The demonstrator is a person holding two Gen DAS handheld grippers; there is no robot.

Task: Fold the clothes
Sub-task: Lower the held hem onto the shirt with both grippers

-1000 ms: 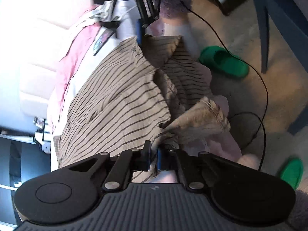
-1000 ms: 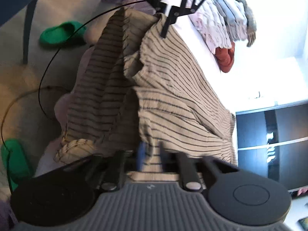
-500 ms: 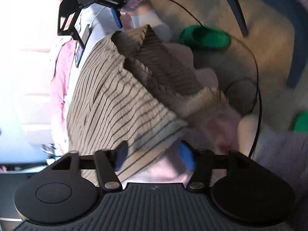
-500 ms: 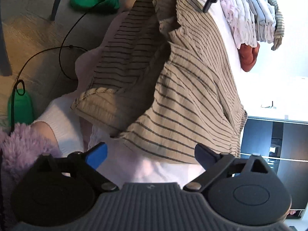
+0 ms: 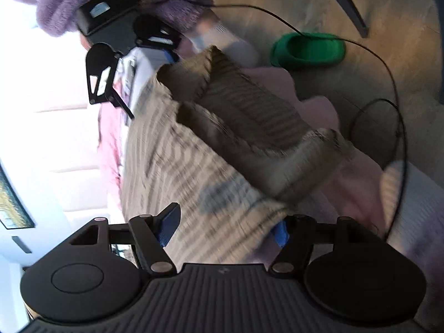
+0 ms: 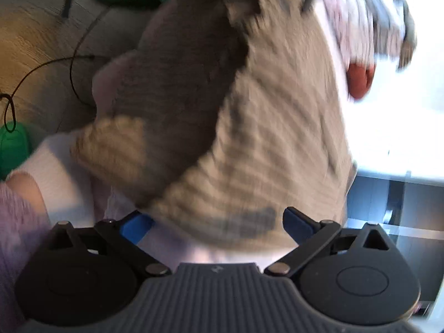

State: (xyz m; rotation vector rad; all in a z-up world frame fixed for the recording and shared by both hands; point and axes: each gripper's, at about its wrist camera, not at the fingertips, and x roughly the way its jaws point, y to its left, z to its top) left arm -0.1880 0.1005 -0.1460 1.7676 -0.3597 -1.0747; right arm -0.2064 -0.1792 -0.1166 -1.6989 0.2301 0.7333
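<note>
A beige garment with dark stripes (image 5: 194, 166) lies folded on a bed's edge, one part draping over the side; it also shows in the right wrist view (image 6: 272, 127). My left gripper (image 5: 226, 226) is open and empty just above the garment's near hem. My right gripper (image 6: 219, 222) is open and empty over the opposite hem. The right gripper also appears at the far end in the left wrist view (image 5: 130, 63), open. Both views are motion-blurred.
A pile of clothes (image 6: 369, 25) with a red-brown item (image 6: 359, 80) lies beside the garment. Pink fabric (image 5: 109, 138) is on the bed. Green slippers (image 5: 308, 48) and a black cable (image 5: 394, 105) lie on the floor. A dark cabinet (image 6: 388, 208) stands nearby.
Both grippers were shut on the garment's edge a second ago, then opened and let it drop onto the bed. Both have since stayed open and shifted close over the fabric.
</note>
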